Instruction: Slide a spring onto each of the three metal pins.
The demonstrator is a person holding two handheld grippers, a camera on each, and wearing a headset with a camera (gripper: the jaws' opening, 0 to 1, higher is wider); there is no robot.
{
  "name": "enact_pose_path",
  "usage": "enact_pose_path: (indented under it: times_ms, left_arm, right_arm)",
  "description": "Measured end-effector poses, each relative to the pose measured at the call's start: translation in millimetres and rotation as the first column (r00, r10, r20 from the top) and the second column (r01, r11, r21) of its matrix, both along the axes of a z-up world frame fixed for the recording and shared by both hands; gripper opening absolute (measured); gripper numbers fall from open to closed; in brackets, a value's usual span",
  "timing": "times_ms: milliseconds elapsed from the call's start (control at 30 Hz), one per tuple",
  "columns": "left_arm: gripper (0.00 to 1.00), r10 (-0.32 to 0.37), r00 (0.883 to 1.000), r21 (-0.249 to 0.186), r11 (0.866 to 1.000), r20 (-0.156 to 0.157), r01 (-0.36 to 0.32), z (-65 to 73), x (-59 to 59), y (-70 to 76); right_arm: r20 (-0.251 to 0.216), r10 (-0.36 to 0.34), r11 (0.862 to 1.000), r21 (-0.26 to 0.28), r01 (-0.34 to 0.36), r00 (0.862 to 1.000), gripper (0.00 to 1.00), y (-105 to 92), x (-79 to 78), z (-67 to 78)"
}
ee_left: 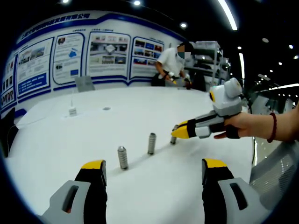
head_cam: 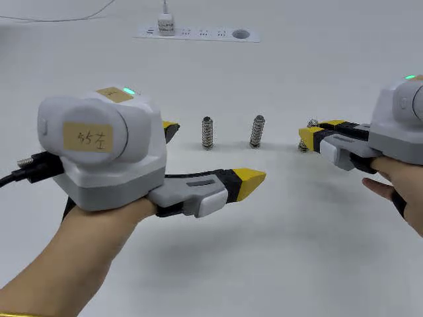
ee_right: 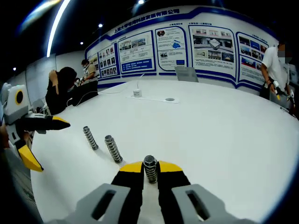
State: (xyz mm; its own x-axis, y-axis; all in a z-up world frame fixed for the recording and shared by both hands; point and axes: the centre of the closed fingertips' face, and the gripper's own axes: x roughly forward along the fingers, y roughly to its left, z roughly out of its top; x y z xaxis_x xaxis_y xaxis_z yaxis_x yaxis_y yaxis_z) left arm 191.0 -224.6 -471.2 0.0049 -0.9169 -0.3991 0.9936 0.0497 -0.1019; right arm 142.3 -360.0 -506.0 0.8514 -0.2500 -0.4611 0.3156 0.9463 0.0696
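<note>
Three coil springs stand upright in a row on the white table. The first spring (head_cam: 207, 132) (ee_left: 122, 157) (ee_right: 90, 137) and the second spring (head_cam: 257, 131) (ee_left: 152, 143) (ee_right: 112, 148) stand free. My right gripper (head_cam: 308, 136) (ee_right: 150, 173) is shut on the third spring (head_cam: 305, 144) (ee_right: 150, 168) (ee_left: 174, 138), its yellow tips hugging both sides. My left gripper (head_cam: 211, 153) (ee_left: 154, 165) is open and holds nothing, a short way in front of the first spring. The pins themselves are hidden inside the coils.
A white power strip (head_cam: 198, 32) with a plugged-in adapter (head_cam: 165, 25) lies at the far edge of the table (head_cam: 277, 251). A cable trails from my left gripper's body. People work at the far benches (ee_left: 170, 65) (ee_right: 63, 86).
</note>
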Motion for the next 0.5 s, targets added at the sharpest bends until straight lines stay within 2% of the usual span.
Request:
enact_pose_path:
  times_ms: [200,433,500]
  left_arm:
    - [0.85,0.004,1.0,0.006,1.0,0.005,-0.004,-0.9,1.6,1.1]
    - [0.84,0.006,1.0,0.02,1.0,0.015,-0.006,-1.9,3.4,3.1]
    - [0.83,0.006,1.0,0.023,1.0,0.017,-0.007,-2.1,3.7,3.6]
  right_arm:
    - [0.002,-0.001,1.0,0.012,0.001,1.0,0.13,1.1,0.4,-0.2]
    - [-0.001,-0.008,0.999,0.032,0.008,1.0,0.23,3.8,0.2,1.4]
    - [-0.003,-0.007,1.0,0.024,0.007,1.0,0.24,3.9,-0.3,2.8]
